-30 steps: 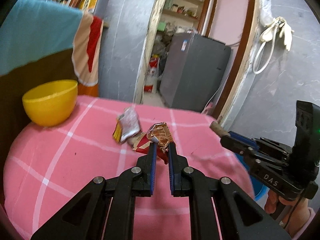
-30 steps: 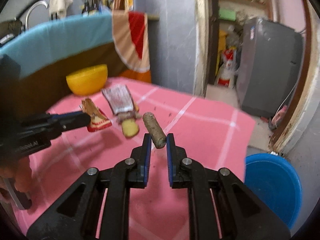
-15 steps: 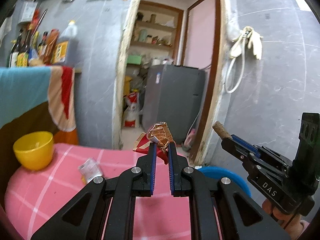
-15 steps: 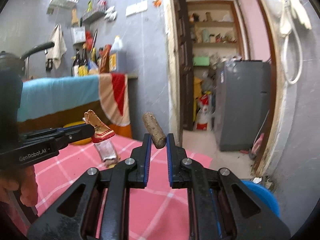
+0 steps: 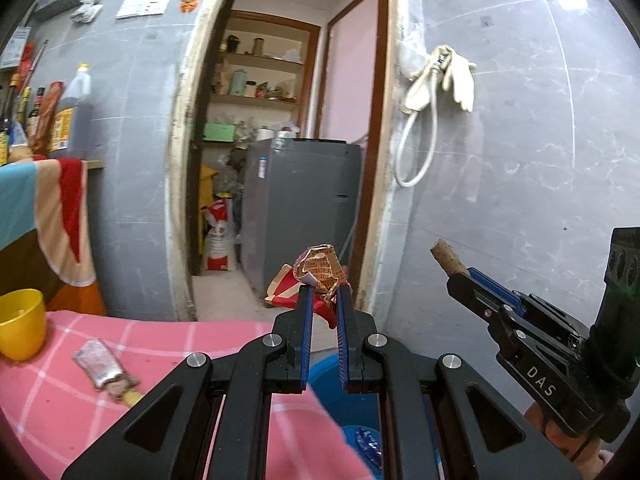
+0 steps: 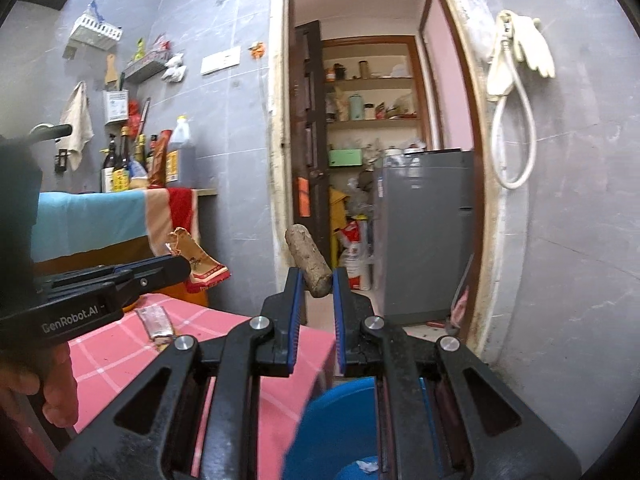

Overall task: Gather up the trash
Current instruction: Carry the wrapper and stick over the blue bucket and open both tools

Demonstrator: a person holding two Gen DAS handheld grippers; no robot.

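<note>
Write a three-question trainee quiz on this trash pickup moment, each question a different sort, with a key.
1. True or false: the left gripper has its jaws shut on the crumpled wrapper.
2. Multiple choice: what does the right gripper hold? A) a yellow cup B) a brown cork-like stub C) a silver sachet
3. Fill in: one piece of trash lies on the pink checked cloth: a flattened ______ sachet.

Key: 1 true; 2 B; 3 silver. The blue bin sits below both grippers, past the table edge.
</note>
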